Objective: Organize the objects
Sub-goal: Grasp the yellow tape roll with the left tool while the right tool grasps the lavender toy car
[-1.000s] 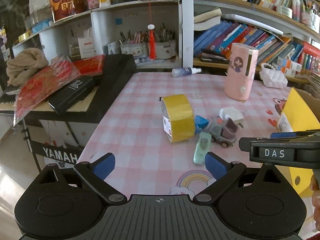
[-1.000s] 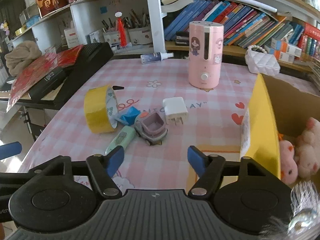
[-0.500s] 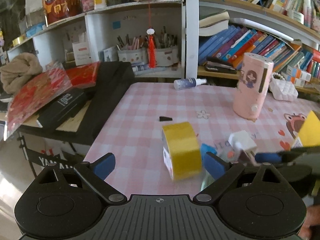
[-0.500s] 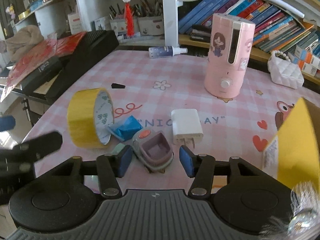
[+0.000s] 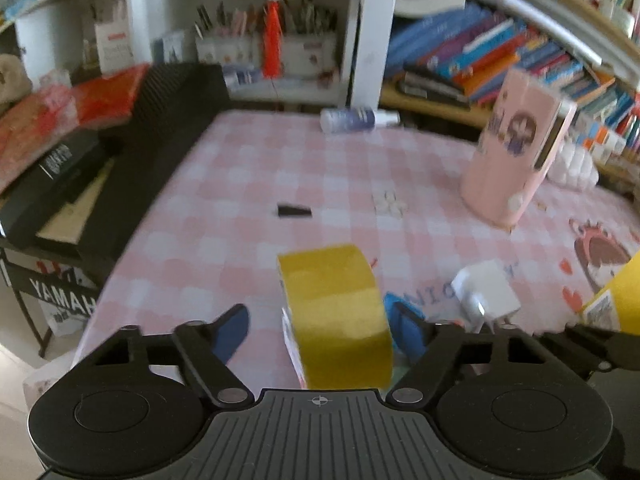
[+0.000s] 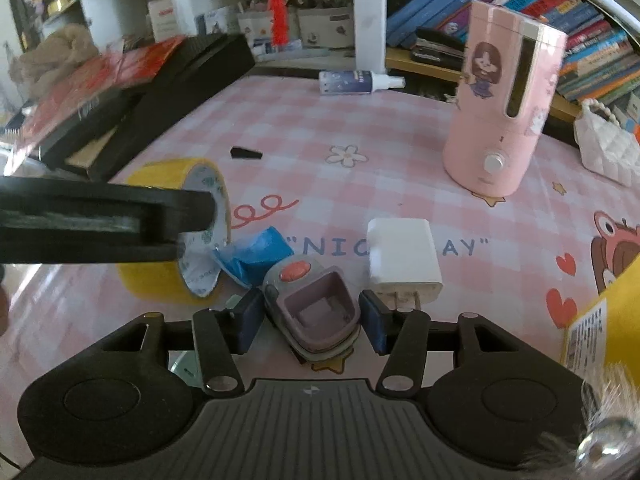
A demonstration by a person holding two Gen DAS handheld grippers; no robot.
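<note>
A yellow tape roll (image 5: 336,312) stands on edge on the pink checked table, between the open fingers of my left gripper (image 5: 320,332), which do not touch it. In the right wrist view the tape roll (image 6: 168,240) is partly hidden by the left gripper's arm (image 6: 100,220). My right gripper (image 6: 310,320) is open around a grey and purple toy truck (image 6: 312,304), its pads close beside it. A crumpled blue wrapper (image 6: 252,252) and a white charger (image 6: 402,256) lie next to the truck.
A pink humidifier (image 6: 500,112) stands at the back right, a spray bottle (image 6: 356,82) lies at the far edge, a small black piece (image 6: 245,153) mid-table. A yellow box edge (image 6: 600,320) is at the right. A black keyboard case (image 6: 160,92) borders the left.
Both grippers moved forward and down. The left now straddles the tape roll; the right has narrowed its fingers around the toy truck.
</note>
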